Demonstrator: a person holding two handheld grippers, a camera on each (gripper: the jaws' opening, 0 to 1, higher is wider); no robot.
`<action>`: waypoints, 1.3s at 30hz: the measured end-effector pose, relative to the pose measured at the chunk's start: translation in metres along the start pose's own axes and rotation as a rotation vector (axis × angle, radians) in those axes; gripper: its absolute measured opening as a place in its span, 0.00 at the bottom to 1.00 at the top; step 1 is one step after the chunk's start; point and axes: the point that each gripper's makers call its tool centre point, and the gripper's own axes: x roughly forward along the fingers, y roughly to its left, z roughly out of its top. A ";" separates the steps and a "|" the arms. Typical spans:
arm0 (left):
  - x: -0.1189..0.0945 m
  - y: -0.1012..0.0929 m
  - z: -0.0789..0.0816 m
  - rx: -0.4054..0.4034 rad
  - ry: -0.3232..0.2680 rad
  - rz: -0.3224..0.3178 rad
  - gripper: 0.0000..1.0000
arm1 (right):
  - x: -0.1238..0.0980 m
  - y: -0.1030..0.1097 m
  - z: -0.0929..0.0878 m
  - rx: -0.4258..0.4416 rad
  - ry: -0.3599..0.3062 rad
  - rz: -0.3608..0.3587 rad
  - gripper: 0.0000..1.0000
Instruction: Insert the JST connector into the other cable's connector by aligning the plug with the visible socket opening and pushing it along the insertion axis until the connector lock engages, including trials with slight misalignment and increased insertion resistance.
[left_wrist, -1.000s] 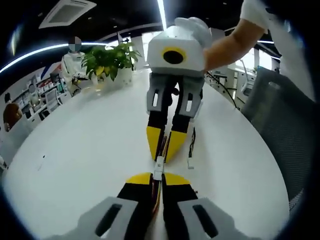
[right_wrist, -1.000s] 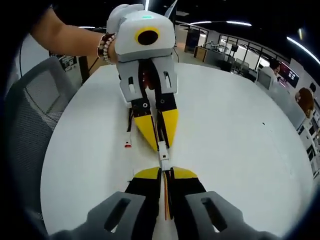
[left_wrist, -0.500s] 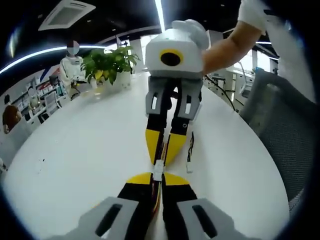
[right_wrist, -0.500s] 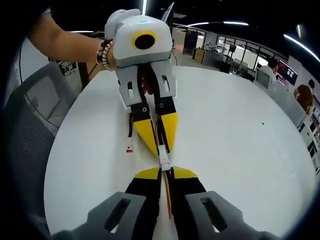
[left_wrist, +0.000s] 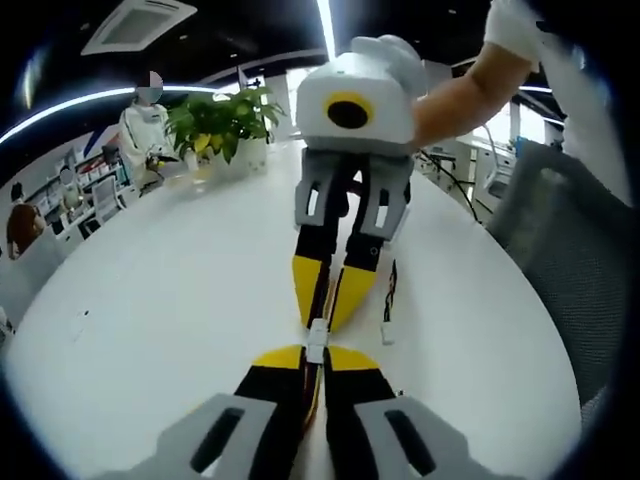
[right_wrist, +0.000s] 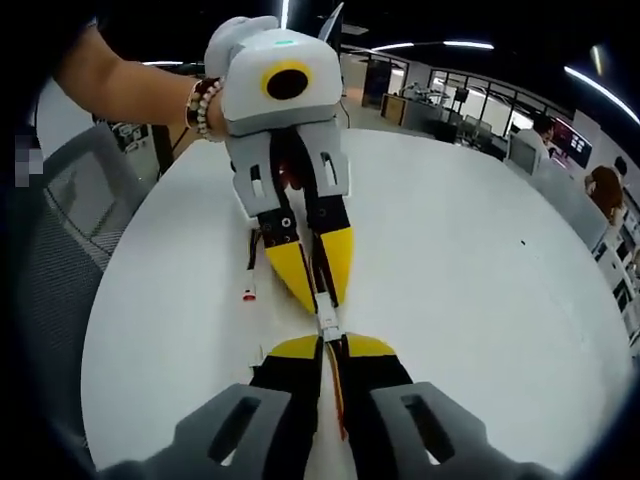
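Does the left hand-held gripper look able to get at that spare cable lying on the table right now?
Probably not yet: the left hand-held gripper is shut on its connector, meeting the right hand-held gripper. The spare cable lies free beside them.

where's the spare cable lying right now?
On the white table, beside the right gripper in the left gripper view: spare cable. In the right gripper view it lies beside the left gripper.
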 end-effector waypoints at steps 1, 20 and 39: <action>0.000 0.002 0.000 -0.006 0.000 0.004 0.01 | 0.001 -0.001 0.000 0.002 -0.002 -0.002 0.05; -0.001 0.018 -0.018 -0.051 0.053 0.056 0.04 | 0.012 -0.014 0.001 0.011 -0.041 -0.050 0.05; -0.004 0.016 -0.017 -0.073 0.059 0.069 0.11 | 0.011 -0.018 0.003 -0.005 -0.034 -0.079 0.10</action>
